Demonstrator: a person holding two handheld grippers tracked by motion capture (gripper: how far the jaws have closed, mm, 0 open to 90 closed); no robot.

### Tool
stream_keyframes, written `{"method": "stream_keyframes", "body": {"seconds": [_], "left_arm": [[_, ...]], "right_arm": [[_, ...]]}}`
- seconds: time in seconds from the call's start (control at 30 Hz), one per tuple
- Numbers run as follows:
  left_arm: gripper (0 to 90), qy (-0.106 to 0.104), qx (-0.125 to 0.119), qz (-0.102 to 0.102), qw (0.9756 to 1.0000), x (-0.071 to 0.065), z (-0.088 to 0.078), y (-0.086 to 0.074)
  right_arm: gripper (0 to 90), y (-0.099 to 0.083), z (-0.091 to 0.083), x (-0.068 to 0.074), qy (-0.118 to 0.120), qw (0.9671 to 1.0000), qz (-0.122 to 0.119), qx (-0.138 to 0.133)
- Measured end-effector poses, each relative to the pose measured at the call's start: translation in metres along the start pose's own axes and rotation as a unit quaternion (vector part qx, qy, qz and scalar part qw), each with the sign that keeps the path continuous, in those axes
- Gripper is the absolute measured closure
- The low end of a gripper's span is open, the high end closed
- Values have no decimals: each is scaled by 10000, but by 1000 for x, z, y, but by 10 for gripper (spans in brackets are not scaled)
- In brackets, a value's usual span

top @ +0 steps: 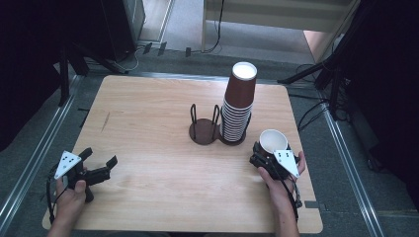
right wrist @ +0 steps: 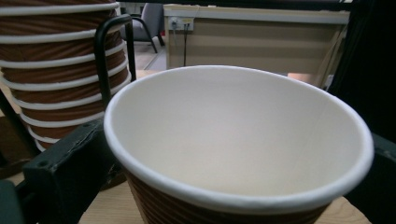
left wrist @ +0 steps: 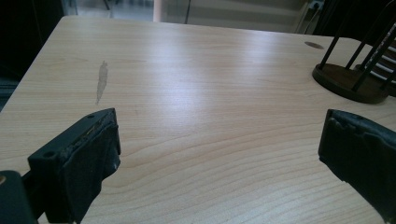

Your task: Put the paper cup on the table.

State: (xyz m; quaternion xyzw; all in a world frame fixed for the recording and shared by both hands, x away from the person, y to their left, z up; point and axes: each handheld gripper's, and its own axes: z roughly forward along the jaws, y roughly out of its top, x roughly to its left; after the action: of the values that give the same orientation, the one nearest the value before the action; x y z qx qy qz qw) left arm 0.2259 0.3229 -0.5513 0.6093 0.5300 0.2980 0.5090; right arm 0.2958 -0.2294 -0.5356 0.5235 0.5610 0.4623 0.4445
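High view takes in the whole light wooden tabletop [top: 163, 123]: the right hand-held gripper [top: 269, 159] at the near right pinches a single brown ribbed paper cup with a white inside [top: 273, 141], upright and mouth up, just near of a tall stack of upturned brown paper cups [top: 238, 106] in a dark wire cup holder [top: 205, 129]. At the near left, the left hand-held gripper [top: 99, 168] rests with its jaws spread and nothing between them. Right gripper view brings out the held cup's rolled white rim [right wrist: 238, 140] and the white rims of the stack [right wrist: 60, 70]. Left gripper view shows a faint grey smudge [left wrist: 101, 80] on the wood and the holder's round base [left wrist: 348, 81]. No writing can be read anywhere.
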Motion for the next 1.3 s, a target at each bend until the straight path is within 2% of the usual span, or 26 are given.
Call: {"method": "stream_keyframes", "body": {"seconds": [0.07,0.13,0.43,0.77,1.0,1.3], "left_arm": [[0,-1,-1,1,10000,0,0,0],[0,-2,-3,-1,10000,0,0,0],[0,-2,7,10,10000,0,0,0],[0,2,24,5,10000,-1,0,0],[0,-2,37,6,10000,-1,0,0],[0,-6,36,1,10000,-1,0,0]], "right_arm": [[0,2,-1,-2,113,9998,132,36],[0,4,-2,-3,116,9998,161,41],[0,16,-20,-5,232,9996,-68,-109],[0,22,-46,-17,369,9988,-200,-262],[0,20,-59,-28,319,9989,-199,-290],[0,13,-68,-43,109,9995,-212,-230]]}}
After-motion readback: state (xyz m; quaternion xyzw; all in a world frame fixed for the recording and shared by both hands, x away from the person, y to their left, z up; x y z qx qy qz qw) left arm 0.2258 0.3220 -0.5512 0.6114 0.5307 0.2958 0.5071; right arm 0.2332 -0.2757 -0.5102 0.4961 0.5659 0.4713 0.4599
